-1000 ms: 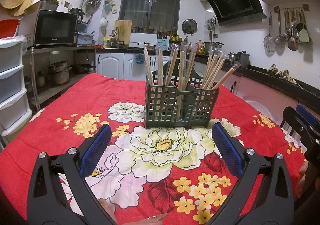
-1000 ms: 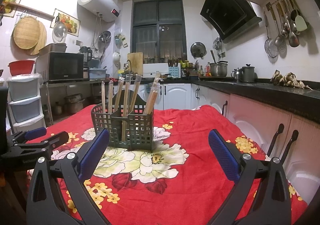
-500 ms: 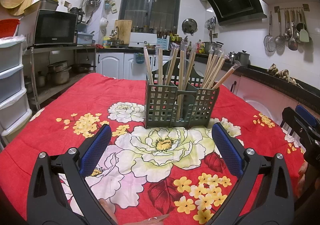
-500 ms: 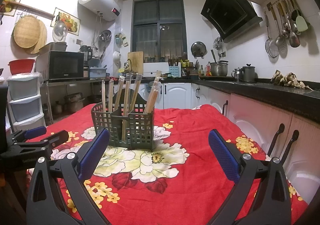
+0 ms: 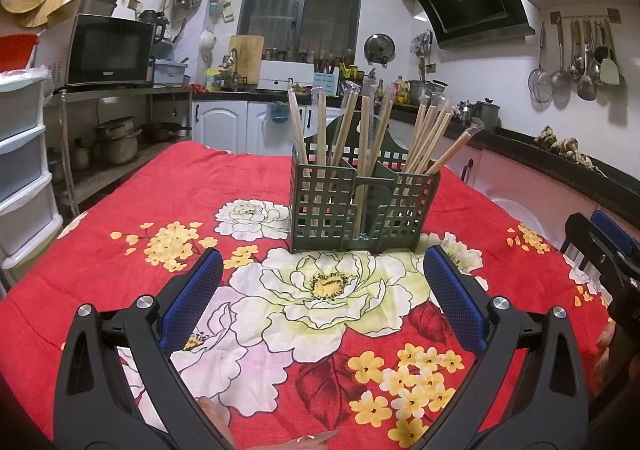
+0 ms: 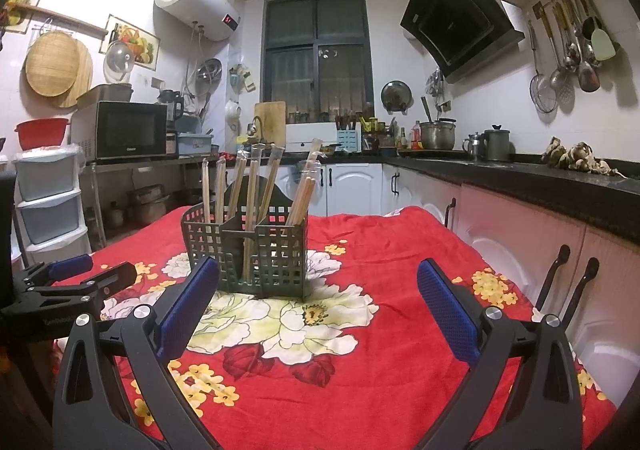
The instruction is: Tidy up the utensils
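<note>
A dark green slotted holder (image 5: 362, 205) stands upright on the surface (image 5: 160, 205), which is covered by a red cloth printed with large flowers. From the left gripper (image 5: 323, 304) the holder sits at twelve o'clock; from the right gripper (image 6: 318, 308) it is near eleven o'clock. Wooden chopsticks (image 5: 430, 137) in clear sleeves stand in its compartments, some leaning to one o'clock. The jaws of both grippers are spread wide apart and hold nothing, hovering above the cloth, apart from the holder. In the right wrist view the left gripper shows at nine o'clock.
</note>
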Available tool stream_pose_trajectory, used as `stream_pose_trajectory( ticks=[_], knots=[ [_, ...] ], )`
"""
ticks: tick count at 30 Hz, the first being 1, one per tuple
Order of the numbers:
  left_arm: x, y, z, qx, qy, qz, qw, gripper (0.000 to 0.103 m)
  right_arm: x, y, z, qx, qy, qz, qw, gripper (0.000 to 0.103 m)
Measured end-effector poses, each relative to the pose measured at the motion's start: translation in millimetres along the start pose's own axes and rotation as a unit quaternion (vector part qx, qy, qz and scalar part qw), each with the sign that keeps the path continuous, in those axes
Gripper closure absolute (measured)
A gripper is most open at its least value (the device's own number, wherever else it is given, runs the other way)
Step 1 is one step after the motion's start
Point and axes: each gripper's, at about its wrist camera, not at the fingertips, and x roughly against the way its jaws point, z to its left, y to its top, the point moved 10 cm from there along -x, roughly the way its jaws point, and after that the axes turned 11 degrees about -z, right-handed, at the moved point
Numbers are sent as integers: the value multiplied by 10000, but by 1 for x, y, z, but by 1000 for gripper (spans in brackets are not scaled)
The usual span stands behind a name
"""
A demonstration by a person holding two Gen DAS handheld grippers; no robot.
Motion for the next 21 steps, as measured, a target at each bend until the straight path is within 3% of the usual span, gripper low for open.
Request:
stream_pose_trajectory(
  ticks=[12, 14, 17, 21],
  knots=[
    [2, 9, 0, 47, -51, -19, 10000, 10, -1, 16, -10, 15, -126, -49, 9999, 6],
    [-3, 16, 4, 244, -143, 156, 9995, 10, -3, 23, -15, 9, -195, -70, 9998, 6],
    [-17, 22, 24, 368, 0, 490, 9981, 10, -9, 28, -28, -91, -309, 45, 9995, 6],
    [-45, 21, 73, 8, 667, 957, 9932, 10, -29, 24, -61, -120, -614, 491, 9968, 6]
  ],
)
